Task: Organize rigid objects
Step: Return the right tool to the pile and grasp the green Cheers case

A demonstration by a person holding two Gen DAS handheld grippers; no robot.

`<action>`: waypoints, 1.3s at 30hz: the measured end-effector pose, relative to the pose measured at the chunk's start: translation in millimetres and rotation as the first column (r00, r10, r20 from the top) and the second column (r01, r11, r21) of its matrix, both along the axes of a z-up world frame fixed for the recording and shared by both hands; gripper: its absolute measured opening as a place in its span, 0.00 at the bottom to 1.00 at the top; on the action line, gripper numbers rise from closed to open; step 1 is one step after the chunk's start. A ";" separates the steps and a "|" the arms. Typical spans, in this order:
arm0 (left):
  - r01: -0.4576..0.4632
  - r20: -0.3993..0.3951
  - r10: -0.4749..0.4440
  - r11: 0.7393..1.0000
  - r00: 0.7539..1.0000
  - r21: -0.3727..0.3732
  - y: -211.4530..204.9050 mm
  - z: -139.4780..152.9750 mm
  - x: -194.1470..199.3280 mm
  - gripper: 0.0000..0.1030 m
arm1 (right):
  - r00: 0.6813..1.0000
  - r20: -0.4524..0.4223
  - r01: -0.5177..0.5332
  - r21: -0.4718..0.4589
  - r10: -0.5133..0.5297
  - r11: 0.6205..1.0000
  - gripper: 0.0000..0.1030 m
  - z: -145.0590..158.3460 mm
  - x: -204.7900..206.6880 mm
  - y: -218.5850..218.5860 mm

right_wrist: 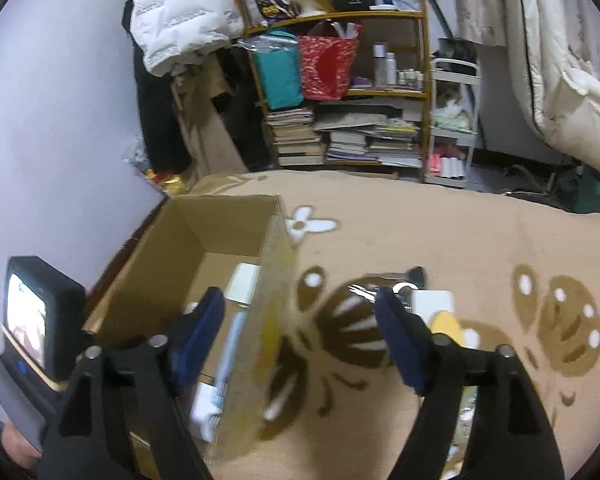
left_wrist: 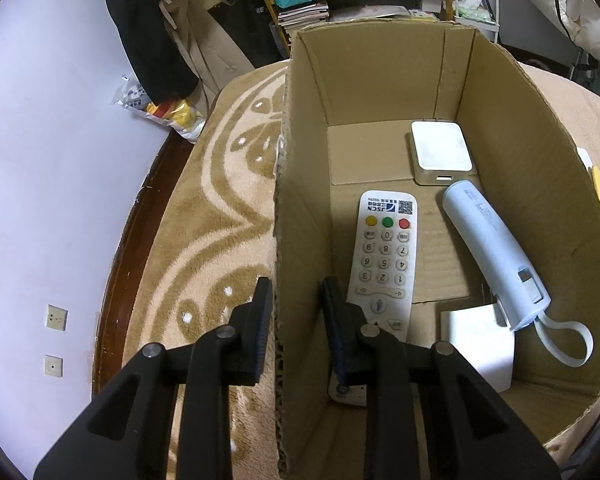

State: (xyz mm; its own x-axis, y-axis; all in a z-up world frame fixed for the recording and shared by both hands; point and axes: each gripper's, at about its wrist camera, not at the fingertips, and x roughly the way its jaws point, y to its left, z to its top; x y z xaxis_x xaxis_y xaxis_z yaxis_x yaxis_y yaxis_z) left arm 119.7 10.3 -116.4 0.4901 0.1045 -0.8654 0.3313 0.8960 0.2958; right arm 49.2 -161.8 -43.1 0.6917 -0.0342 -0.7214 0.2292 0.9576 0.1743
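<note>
An open cardboard box [left_wrist: 380,80] stands on a patterned blanket. In it lie a white remote [left_wrist: 384,256], a white square device [left_wrist: 440,148], a pale blue power bank [left_wrist: 488,248] with a strap, and a white charger [left_wrist: 480,340]. My left gripper [left_wrist: 296,292] straddles the box's left wall, one finger outside and one inside, shut on it. In the right wrist view my right gripper [right_wrist: 300,304] is wide open above the box's [right_wrist: 172,248] right wall. A blurred yellow translucent ruler [right_wrist: 272,320] stands between the fingers, touching neither.
On the blanket [right_wrist: 460,240] right of the box lie a white box [right_wrist: 432,304], a yellow object [right_wrist: 448,324] and dark items [right_wrist: 404,280]. A cluttered shelf [right_wrist: 340,100] stands beyond the bed. A lilac wall [left_wrist: 40,160] is on the left.
</note>
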 end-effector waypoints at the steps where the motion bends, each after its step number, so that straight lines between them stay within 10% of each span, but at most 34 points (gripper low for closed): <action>1: 0.000 -0.003 0.000 1.000 1.000 -0.003 0.5 0.5 0.2 0.21 | 1.000 -0.009 0.008 0.011 -0.008 1.000 0.86 -2.0 -1.3 -4.7; 7: 0.001 -0.006 -0.001 1.000 1.000 -0.008 2.0 1.3 -0.3 0.20 | 0.994 -0.056 0.099 0.080 -0.095 0.992 1.00 -20.2 -17.8 -33.1; 27: 0.001 -0.006 -0.001 1.000 1.000 -0.004 1.9 0.9 -0.3 0.22 | 0.893 -0.286 0.405 0.172 -0.348 0.898 1.00 -89.6 -60.3 -109.5; 39: 0.002 -0.006 -0.002 1.000 1.000 -0.002 2.5 0.4 0.3 0.23 | 0.841 -0.393 0.457 0.151 -0.371 0.876 0.82 -114.1 -61.0 -116.7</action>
State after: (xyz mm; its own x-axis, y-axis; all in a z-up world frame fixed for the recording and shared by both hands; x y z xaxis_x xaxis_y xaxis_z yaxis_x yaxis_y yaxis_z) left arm 120.0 12.8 -116.0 0.4854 0.1021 -0.8683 0.3349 0.8957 0.2925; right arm -11.9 -278.5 -157.3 0.3580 -0.0655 -0.9314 0.6811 0.7007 0.2125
